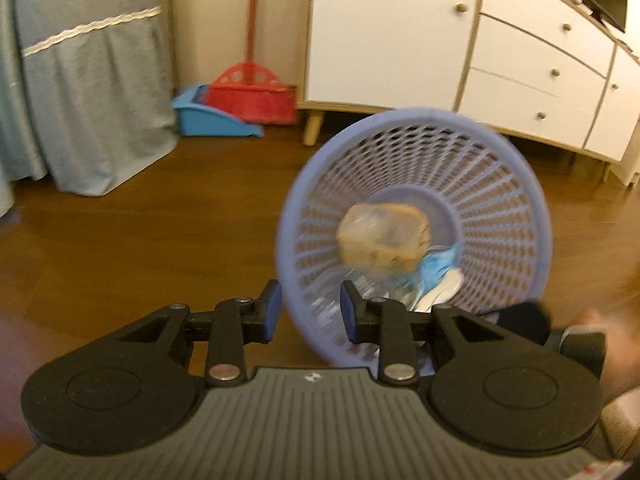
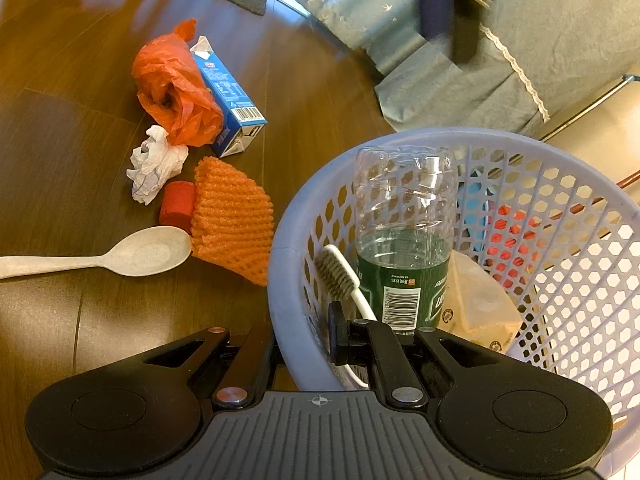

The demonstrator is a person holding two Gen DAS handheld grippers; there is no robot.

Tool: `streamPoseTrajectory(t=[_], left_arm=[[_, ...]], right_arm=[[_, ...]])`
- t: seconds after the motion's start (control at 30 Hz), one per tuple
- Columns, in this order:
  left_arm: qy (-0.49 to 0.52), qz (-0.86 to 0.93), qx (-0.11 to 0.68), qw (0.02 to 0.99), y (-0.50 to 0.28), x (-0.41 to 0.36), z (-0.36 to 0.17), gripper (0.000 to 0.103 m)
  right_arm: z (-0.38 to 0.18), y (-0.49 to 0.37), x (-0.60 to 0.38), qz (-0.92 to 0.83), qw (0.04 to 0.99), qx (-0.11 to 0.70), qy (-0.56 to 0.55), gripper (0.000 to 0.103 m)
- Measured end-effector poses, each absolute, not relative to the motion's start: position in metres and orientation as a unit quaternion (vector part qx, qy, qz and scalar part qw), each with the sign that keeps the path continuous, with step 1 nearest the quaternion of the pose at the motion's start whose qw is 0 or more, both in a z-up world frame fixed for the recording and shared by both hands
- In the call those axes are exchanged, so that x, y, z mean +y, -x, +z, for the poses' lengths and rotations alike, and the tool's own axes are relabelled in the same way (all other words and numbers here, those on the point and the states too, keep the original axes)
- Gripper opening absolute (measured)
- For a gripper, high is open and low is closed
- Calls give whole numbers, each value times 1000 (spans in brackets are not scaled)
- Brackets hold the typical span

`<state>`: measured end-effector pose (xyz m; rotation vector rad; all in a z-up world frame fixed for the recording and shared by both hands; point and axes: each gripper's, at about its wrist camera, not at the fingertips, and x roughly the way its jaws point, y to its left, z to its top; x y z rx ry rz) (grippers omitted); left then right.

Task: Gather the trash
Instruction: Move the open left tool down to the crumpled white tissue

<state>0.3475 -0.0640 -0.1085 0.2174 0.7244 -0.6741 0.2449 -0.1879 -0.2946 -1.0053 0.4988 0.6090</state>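
Observation:
A lavender mesh basket (image 1: 416,114) is tipped with its mouth toward my left gripper (image 1: 308,316), which is open and empty just short of the rim. Inside show a blurred brown wrapper (image 1: 384,236) and a blue mask (image 1: 436,268). My right gripper (image 2: 306,340) is shut on the basket (image 2: 288,256) rim, one finger inside and one outside. The basket holds a clear bottle (image 2: 404,240), a toothbrush (image 2: 340,276) and the brown wrapper (image 2: 476,304). On the floor lie an orange bag (image 2: 172,88), blue carton (image 2: 232,104), white tissue (image 2: 154,164), orange foam net (image 2: 232,216), red roll (image 2: 178,206) and beige spoon (image 2: 140,258).
A white cabinet on legs (image 1: 392,32) stands behind the basket. A red broom (image 1: 252,92) and blue dustpan (image 1: 208,116) lean in the corner beside a grey-blue cloth cover (image 1: 92,80). A hand shows at the right edge (image 1: 600,320). The floor is brown wood.

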Motion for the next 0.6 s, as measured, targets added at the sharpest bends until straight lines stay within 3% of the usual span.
streamPoseTrajectory(t=[0.6], left_arm=[[-132, -236, 401, 875, -313, 33, -173, 30]], right_arm=[[-296, -244, -189, 286, 800, 232, 474, 4]])
